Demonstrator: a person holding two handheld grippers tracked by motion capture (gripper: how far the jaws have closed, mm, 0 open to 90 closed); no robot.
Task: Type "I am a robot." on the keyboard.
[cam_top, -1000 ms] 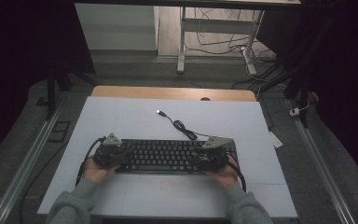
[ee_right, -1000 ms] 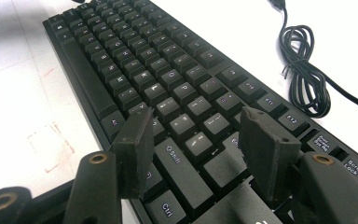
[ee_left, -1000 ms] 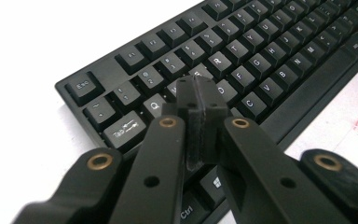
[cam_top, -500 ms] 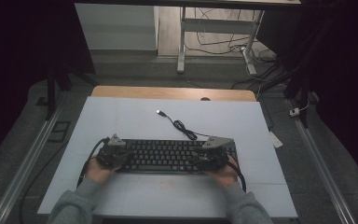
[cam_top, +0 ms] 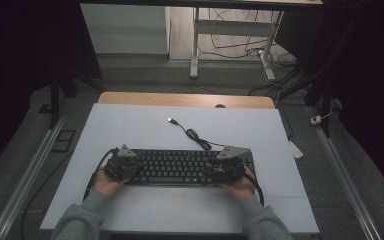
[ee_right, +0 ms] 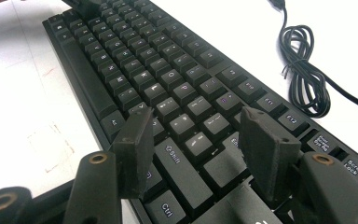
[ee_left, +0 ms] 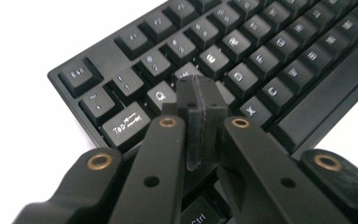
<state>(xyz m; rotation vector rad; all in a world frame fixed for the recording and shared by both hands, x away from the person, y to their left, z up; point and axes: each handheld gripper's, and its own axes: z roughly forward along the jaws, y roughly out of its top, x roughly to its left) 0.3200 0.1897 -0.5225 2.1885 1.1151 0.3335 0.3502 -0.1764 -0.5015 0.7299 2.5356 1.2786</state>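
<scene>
A black keyboard (cam_top: 180, 167) lies across the near half of the white table, its cable (cam_top: 196, 135) coiled behind it and ending in a USB plug. My left gripper (cam_top: 122, 165) is over the keyboard's left end; in the left gripper view its jaws are pressed together, tips (ee_left: 199, 98) resting over the keys (ee_left: 242, 56) near A and W, with nothing held. My right gripper (cam_top: 226, 167) hovers over the keyboard's right end; the right gripper view shows its jaws apart (ee_right: 196, 135) above the Shift and Enter keys (ee_right: 182, 163). A hand holds each gripper.
The white board (cam_top: 130, 125) covers a wooden table whose far edge (cam_top: 185, 99) shows. A coiled cable (ee_right: 303, 70) lies beyond the keyboard's right end. Metal rails (cam_top: 30, 170) run along both sides; desk legs and floor cables (cam_top: 230, 45) stand farther off.
Both grippers and the keyboard sit almost where they were; the left gripper has shifted very slightly right over the keyboard's left end.
</scene>
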